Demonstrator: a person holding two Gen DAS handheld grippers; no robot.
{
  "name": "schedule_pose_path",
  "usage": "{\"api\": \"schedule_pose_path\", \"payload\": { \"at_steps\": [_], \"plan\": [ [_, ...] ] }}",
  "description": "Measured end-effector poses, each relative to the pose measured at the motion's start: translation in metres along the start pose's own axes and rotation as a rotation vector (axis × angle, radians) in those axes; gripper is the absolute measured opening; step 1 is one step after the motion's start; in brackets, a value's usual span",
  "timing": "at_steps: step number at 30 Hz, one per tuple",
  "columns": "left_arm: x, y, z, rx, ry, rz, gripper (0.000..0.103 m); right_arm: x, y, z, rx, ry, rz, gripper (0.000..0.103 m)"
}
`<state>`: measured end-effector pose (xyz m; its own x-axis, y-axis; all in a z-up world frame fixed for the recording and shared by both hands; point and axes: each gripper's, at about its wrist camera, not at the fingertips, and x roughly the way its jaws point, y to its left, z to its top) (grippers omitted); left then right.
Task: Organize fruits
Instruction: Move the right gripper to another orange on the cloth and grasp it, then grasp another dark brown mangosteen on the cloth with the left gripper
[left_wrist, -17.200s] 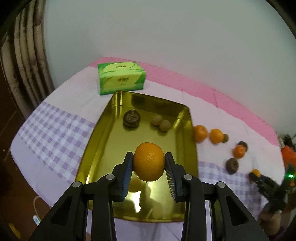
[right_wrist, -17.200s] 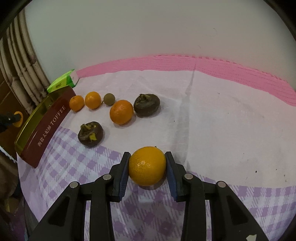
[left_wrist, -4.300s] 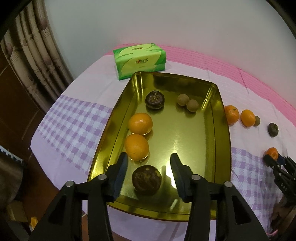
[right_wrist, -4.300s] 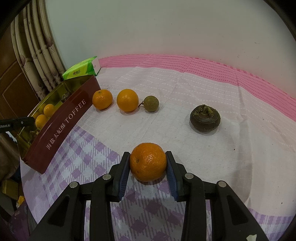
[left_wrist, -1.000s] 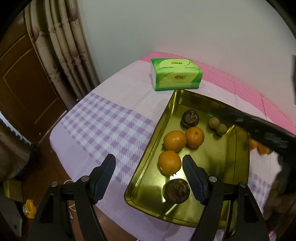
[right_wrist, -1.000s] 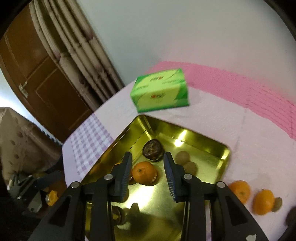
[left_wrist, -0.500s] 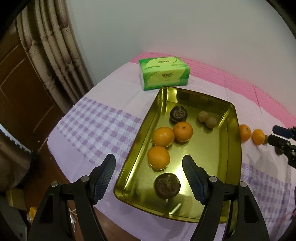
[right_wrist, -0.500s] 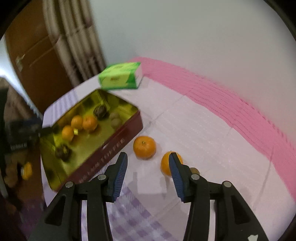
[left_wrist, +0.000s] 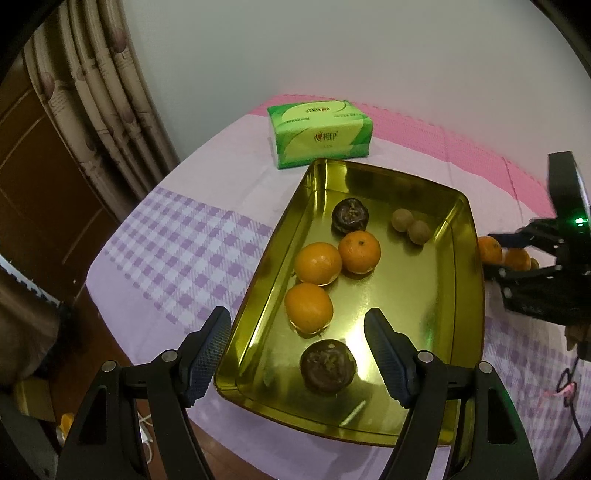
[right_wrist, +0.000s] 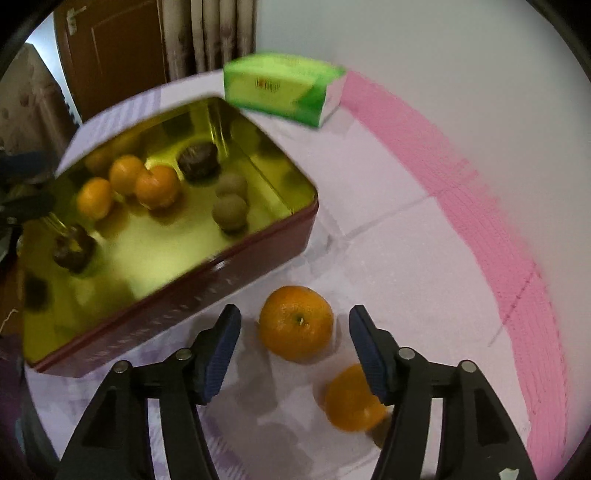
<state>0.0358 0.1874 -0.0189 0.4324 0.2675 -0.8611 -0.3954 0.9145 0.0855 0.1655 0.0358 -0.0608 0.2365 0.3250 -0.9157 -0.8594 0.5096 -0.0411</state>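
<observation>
Surface: a table under a white cloth (left_wrist: 236, 177) with lilac check at the near end and a pink band against a pale wall. Beige curtains (left_wrist: 107, 92) and a brown wooden door (right_wrist: 114, 48) stand at the table's end.

Count inside the gold tin (left_wrist: 458, 206): three oranges (left_wrist: 318, 263), two dark brown wrinkled fruits (left_wrist: 328, 365) and two small tan round fruits (left_wrist: 402, 220). The oranges sit clustered at mid-tray; one dark fruit is at the near end, the other beyond the oranges. Outside, two oranges lie on the cloth just beside the tin's maroon wall.

One green tissue pack (left_wrist: 320, 132) lies beyond the tin.

Left gripper (left_wrist: 297, 341): jaws spread wide, empty, above the tin's near end. Right gripper (right_wrist: 295, 341): jaws apart, straddling the nearer loose orange (right_wrist: 295, 326), pads clear of its glossy, dimpled skin; the second loose orange (right_wrist: 351, 400) lies partly behind the right finger.
</observation>
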Motion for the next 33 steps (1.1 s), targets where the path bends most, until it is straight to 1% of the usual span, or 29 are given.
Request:
{"api": "schedule_pose_path", "payload": {
  "at_steps": [2, 4, 5, 7, 8, 10, 11, 12, 13, 14, 16, 19, 22, 26, 28, 30, 33],
  "plan": [
    [0.001, 0.0, 0.0, 0.001, 0.001, 0.003, 0.075, -0.003, 0.003, -0.002, 0.015, -0.016, -0.005, 0.037],
    [0.0, 0.0, 0.0, 0.001, 0.001, 0.0, 0.075, -0.019, 0.01, -0.014, 0.027, -0.055, -0.042, 0.037],
    [0.0, -0.001, 0.0, 0.002, -0.001, -0.001, 0.075, -0.027, 0.012, -0.02, 0.044, -0.074, -0.043, 0.037],
    [-0.001, -0.002, -0.001, 0.007, -0.006, -0.002, 0.075, -0.062, 0.015, -0.048, 0.127, -0.164, -0.03, 0.037],
    [-0.001, -0.004, -0.002, 0.015, -0.011, -0.004, 0.075, -0.076, 0.016, -0.063, 0.167, -0.195, -0.039, 0.037],
    [-0.004, -0.009, -0.005, 0.035, -0.02, -0.015, 0.075, -0.105, 0.01, -0.105, 0.268, -0.242, -0.092, 0.037],
    [-0.006, -0.014, -0.007, 0.056, -0.028, -0.026, 0.075, -0.115, 0.005, -0.124, 0.315, -0.249, -0.122, 0.037],
    [-0.009, -0.019, -0.01, 0.084, -0.038, -0.039, 0.075, -0.125, -0.004, -0.152, 0.38, -0.247, -0.17, 0.037],
    [-0.013, -0.024, -0.011, 0.112, -0.05, -0.052, 0.075, -0.131, -0.015, -0.174, 0.434, -0.237, -0.2, 0.037],
    [-0.017, -0.03, -0.013, 0.138, -0.063, -0.069, 0.075, -0.133, -0.024, -0.187, 0.474, -0.228, -0.214, 0.037],
    [-0.028, -0.041, -0.017, 0.193, -0.09, -0.137, 0.075, -0.14, -0.045, -0.228, 0.582, -0.206, -0.269, 0.037],
    [-0.039, -0.059, -0.023, 0.265, -0.109, -0.232, 0.075, -0.146, -0.074, -0.274, 0.687, -0.184, -0.334, 0.037],
    [-0.053, -0.085, -0.032, 0.367, -0.128, -0.301, 0.075, -0.147, -0.092, -0.303, 0.774, -0.184, -0.362, 0.037],
    [-0.066, -0.12, -0.037, 0.495, -0.157, -0.374, 0.075, -0.147, -0.103, -0.323, 0.837, -0.199, -0.366, 0.037],
    [-0.071, -0.143, -0.03, 0.547, -0.161, -0.416, 0.075, -0.145, -0.106, -0.327, 0.846, -0.206, -0.363, 0.037],
    [-0.072, -0.16, -0.022, 0.571, -0.161, -0.446, 0.075, -0.141, -0.107, -0.327, 0.858, -0.212, -0.357, 0.037],
    [-0.068, -0.194, -0.006, 0.612, -0.137, -0.527, 0.075, -0.141, -0.108, -0.334, 0.877, -0.237, -0.346, 0.038]
  ]
}}
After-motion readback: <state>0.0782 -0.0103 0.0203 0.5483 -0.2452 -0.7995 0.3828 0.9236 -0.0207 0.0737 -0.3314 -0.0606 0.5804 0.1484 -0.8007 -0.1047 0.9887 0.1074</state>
